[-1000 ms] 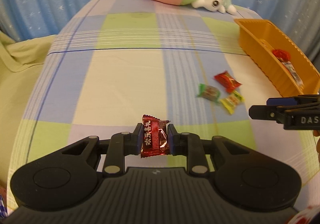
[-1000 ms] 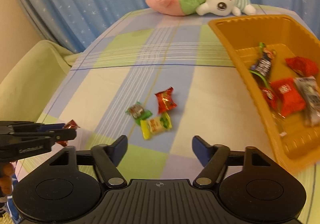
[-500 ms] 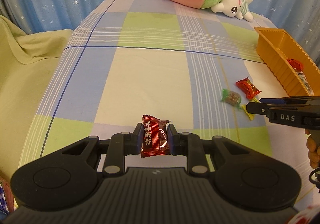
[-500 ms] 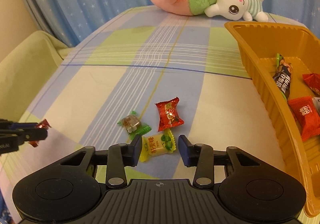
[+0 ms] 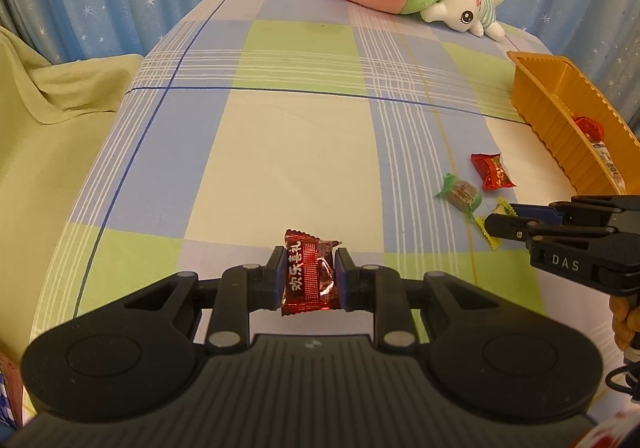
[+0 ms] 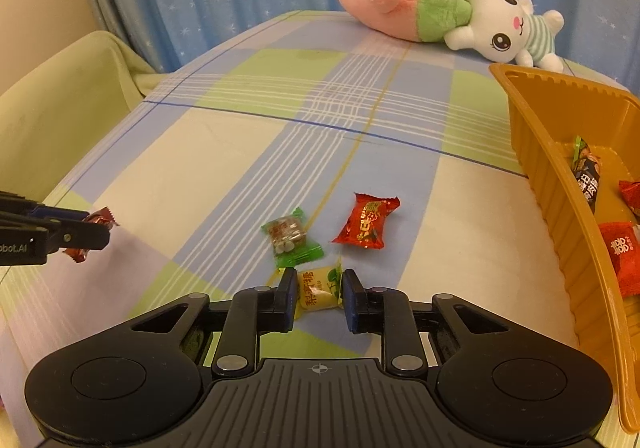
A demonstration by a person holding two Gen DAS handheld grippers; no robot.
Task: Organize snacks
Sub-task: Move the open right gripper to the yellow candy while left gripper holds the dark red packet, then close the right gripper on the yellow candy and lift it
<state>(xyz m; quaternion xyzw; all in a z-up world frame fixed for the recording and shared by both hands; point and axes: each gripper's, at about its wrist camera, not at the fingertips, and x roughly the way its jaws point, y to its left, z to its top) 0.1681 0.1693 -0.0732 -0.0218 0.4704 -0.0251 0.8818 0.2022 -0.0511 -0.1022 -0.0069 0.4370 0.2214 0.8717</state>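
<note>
In the lower middle of the right wrist view the right gripper (image 6: 319, 296) has closed its jaws on the yellow candy (image 6: 318, 290), its long axis across them, and the orange tray (image 6: 560, 248) lies at right, while the left gripper (image 5: 308, 278) holds the dark red candy (image 5: 309, 279) tightly.

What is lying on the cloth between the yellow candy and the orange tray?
In the right wrist view, one red candy lies between the yellow candy and the orange tray; the remaining checked cloth there is bare.

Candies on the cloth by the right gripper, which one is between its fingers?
The yellow candy, nearest the camera: the right gripper is shut on it. The green candy and red candy lie free beyond.
</note>
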